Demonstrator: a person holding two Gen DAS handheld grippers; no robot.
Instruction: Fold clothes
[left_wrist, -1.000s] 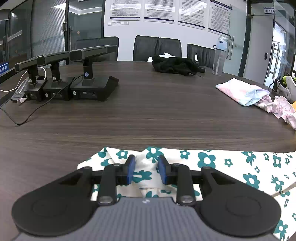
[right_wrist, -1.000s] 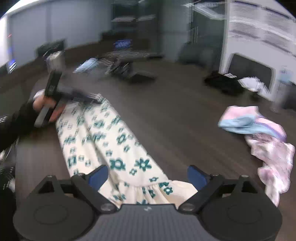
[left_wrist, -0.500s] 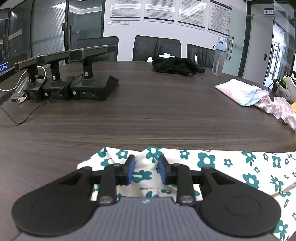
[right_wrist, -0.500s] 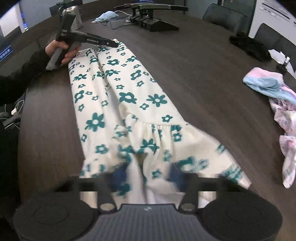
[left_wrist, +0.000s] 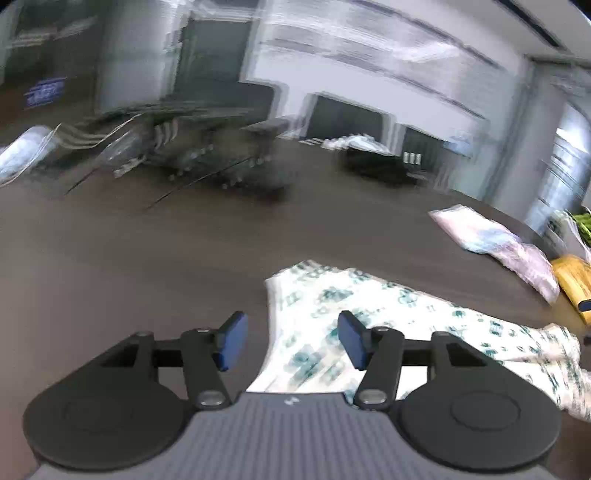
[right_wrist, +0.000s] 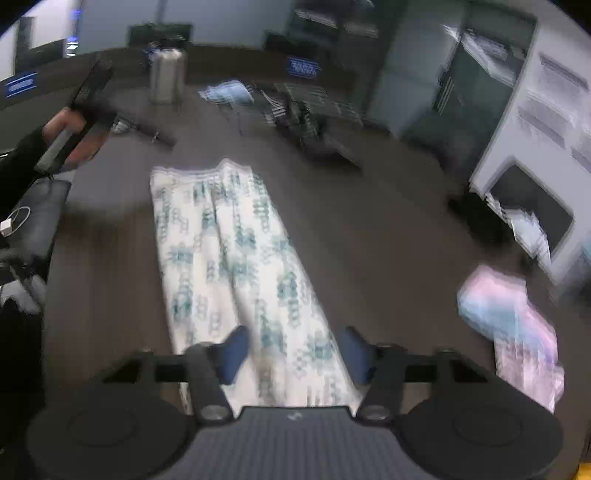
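Writing: blue signs with pale lettering on the far walls in both views, and white posters on the wall at right in the right wrist view; all too blurred to read. No brand mark legible on either tool.

Floral garment (right_wrist: 236, 266): white cloth with teal flowers, lying flat as a long narrow strip on the dark wooden table (right_wrist: 369, 240). In the right wrist view it runs from under the right gripper (right_wrist: 291, 354) away toward upper left, ending in a straight edge short of the left hand (right_wrist: 75, 134).

Right gripper: jaws opening, blue pads apart. The near end of the garment lies between and below them; the pads are not pressing on it. The tool points down at the cloth.

Left gripper (left_wrist: 290, 343): jaws opening, pads apart and gripping nothing. In its own view the garment (left_wrist: 351, 325) lies below and to the right; its end edge crosses the gap, the left pad over bare table (left_wrist: 147, 266), the right pad over cloth. Tool tilted downward.

Left hand, seen from the right wrist: clear of the table, wrapped round the grey handle, dark sleeve behind, tool body angled up and away. It is apart from the garment's far end.

Other cloth: a pink and blue bundle (right_wrist: 513, 328) to the right of the garment, well apart from it. A metal flask (right_wrist: 166, 75) stands at the far side. Both views are heavily smeared.
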